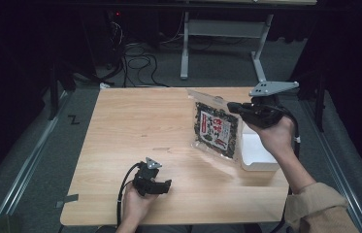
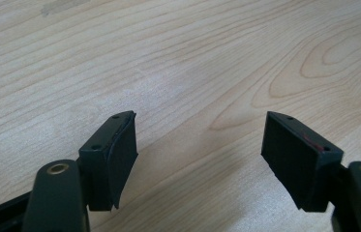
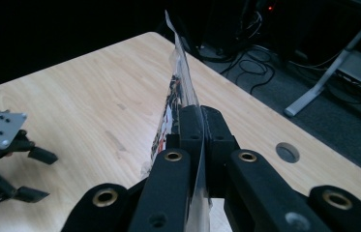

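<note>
A clear plastic snack bag (image 1: 215,127) with a dark printed label hangs tilted over the right side of the wooden table (image 1: 139,131). My right gripper (image 1: 232,107) is shut on the bag's upper right edge and holds it up off the table. In the right gripper view the bag (image 3: 180,87) rises edge-on from between the two closed jaws of the right gripper (image 3: 201,116). My left gripper (image 1: 168,185) rests near the table's front edge in a hand, jaws open. The left gripper view shows the left gripper (image 2: 200,145) with only bare wood between its pads.
A white open box (image 1: 258,153) sits at the table's right edge, just below the hanging bag. Beyond the far edge are cables (image 1: 139,63) on the floor and a grey desk frame (image 1: 227,39). A round hole (image 3: 287,152) is in the tabletop near its edge.
</note>
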Tool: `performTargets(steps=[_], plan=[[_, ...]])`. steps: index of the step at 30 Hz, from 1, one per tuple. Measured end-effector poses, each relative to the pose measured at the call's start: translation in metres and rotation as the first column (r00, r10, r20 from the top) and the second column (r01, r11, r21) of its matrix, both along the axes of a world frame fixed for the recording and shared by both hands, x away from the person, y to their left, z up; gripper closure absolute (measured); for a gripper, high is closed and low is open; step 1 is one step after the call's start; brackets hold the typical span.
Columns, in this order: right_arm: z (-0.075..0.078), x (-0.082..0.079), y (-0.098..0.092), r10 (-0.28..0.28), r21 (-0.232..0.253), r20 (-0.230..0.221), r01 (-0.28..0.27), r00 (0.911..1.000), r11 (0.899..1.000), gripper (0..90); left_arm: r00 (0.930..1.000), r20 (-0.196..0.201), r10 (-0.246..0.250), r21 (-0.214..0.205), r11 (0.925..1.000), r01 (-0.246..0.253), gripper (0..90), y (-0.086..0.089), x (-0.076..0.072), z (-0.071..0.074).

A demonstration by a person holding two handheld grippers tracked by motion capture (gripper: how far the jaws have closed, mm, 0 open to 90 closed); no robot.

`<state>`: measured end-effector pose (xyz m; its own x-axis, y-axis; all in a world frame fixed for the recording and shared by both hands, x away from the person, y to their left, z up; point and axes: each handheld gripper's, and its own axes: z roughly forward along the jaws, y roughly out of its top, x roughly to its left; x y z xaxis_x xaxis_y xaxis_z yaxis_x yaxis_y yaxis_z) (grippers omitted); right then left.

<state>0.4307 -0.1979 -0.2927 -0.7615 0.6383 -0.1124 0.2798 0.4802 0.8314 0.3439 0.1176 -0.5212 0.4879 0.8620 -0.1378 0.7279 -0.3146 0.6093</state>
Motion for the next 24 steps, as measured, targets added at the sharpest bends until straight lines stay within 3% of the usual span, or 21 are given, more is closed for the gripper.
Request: performTargets(steps=[24], plan=[[0.032, 0.015, -0.026, -0.128, 0.042, 0.059, 0.126, 0.99, 0.991, 89.8, 0.9999, -0.012, -0.002, 0.003, 1.0, 0.002, 28.9, -0.001, 0.002, -0.003]])
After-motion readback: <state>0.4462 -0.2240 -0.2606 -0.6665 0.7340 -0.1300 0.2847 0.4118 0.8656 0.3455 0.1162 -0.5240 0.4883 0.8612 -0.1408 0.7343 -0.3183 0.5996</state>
